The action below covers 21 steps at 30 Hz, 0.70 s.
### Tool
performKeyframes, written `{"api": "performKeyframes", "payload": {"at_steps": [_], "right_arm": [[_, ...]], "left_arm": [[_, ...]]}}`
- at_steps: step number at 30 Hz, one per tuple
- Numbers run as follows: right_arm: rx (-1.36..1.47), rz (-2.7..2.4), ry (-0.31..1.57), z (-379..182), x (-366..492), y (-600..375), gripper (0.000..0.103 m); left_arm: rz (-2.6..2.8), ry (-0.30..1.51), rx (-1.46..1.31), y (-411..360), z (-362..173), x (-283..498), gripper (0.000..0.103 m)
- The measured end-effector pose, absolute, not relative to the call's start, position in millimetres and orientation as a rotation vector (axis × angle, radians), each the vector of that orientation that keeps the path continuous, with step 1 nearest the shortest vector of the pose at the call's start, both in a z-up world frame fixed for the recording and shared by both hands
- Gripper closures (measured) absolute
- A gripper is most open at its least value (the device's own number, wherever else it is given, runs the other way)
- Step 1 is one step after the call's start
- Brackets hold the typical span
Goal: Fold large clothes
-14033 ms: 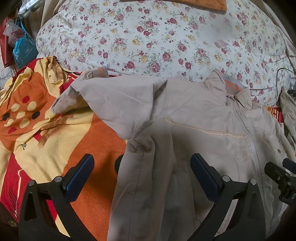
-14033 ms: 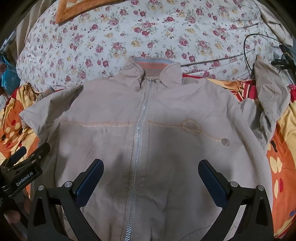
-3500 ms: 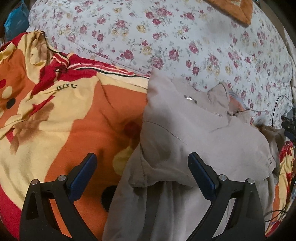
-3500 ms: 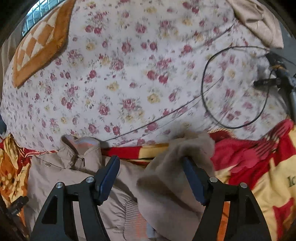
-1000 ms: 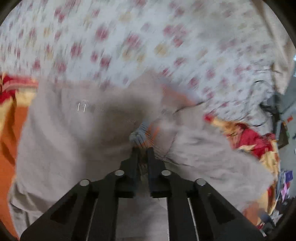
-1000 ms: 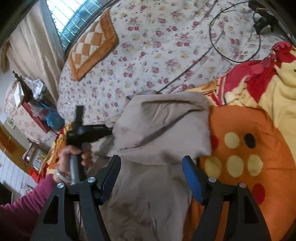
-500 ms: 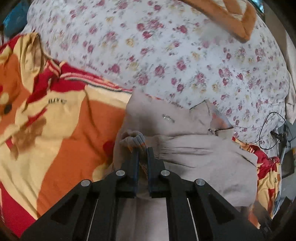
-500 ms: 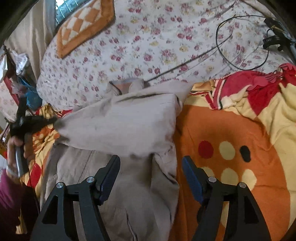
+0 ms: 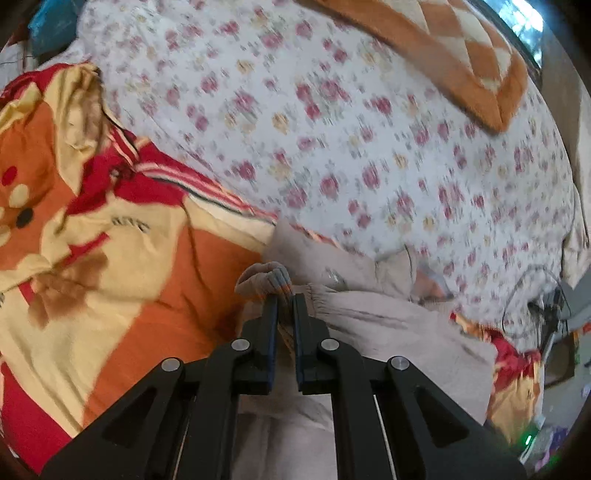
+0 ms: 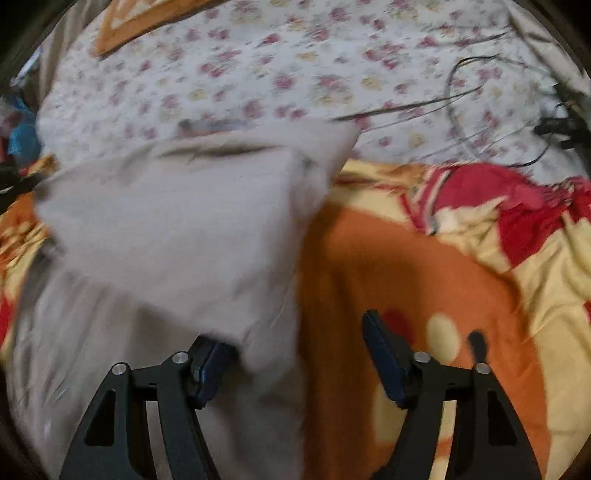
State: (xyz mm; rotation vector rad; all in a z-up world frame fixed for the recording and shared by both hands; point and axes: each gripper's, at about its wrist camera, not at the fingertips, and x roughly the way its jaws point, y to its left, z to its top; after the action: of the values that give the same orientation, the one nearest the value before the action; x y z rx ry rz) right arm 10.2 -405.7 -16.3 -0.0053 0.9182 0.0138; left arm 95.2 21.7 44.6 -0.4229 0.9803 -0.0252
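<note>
A beige zip jacket (image 9: 388, 325) lies on an orange, red and yellow blanket (image 9: 122, 258), its sleeves folded across its body. My left gripper (image 9: 284, 299) is shut on the jacket's striped ribbed cuff (image 9: 269, 282) and holds it over the jacket's left edge. In the right wrist view the jacket (image 10: 177, 229) fills the left half, blurred by motion. My right gripper (image 10: 295, 332) is open and low over the jacket's right edge, its left finger (image 10: 210, 354) partly under a fold of cloth, its right finger (image 10: 384, 347) over the blanket (image 10: 424, 266).
A white floral quilt (image 9: 332, 122) lies behind the jacket, with an orange checked cushion (image 9: 443, 55) on it. Black cables (image 10: 480, 96) and a plug lie on the quilt at right. A blue bag (image 9: 48, 18) sits at far left.
My left gripper, still shut on the cuff, has shifted slightly. My right gripper has dropped closer to the jacket's right edge and stays open. Both views are blurred by motion.
</note>
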Motion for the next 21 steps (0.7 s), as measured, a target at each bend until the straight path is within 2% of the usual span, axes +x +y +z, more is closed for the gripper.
{"api": "performKeyframes", "payload": {"at_steps": [1, 4, 6, 10, 16, 18, 21], "right_arm": [[0.015, -0.039, 0.880, -11.3, 10.6, -413.7, 0.051], [0.181, -0.121, 0.844, 7.2, 2.4, -448.2, 0.049], [0.228, -0.132, 0.908, 2.9, -2.9, -461.9, 0.042], [0.243, -0.067, 0.994, -1.2, -21.2, -459.2, 0.043], [0.403, -0.032, 0.810, 56.5, -31.1, -484.0, 0.040], [0.374, 0.017, 0.825, 61.4, -1.1, -471.9, 0.044], [0.336, 0.091, 0.919, 38.9, 47.1, -448.8, 0.060]], "left_arm": [[-0.051, 1.003, -0.418, 14.2, 38.6, 93.7, 0.097], [-0.078, 1.026, -0.348, -11.1, 24.6, 88.9, 0.097], [-0.061, 1.036, -0.313, -21.0, 14.1, 89.2, 0.097], [-0.055, 1.051, -0.318, -16.8, 4.2, 90.4, 0.097], [-0.055, 1.039, -0.335, -7.4, 6.0, 90.4, 0.097], [-0.051, 1.029, -0.347, -4.8, 8.2, 88.8, 0.097], [-0.052, 1.037, -0.329, -3.0, 5.2, 88.6, 0.097]]}}
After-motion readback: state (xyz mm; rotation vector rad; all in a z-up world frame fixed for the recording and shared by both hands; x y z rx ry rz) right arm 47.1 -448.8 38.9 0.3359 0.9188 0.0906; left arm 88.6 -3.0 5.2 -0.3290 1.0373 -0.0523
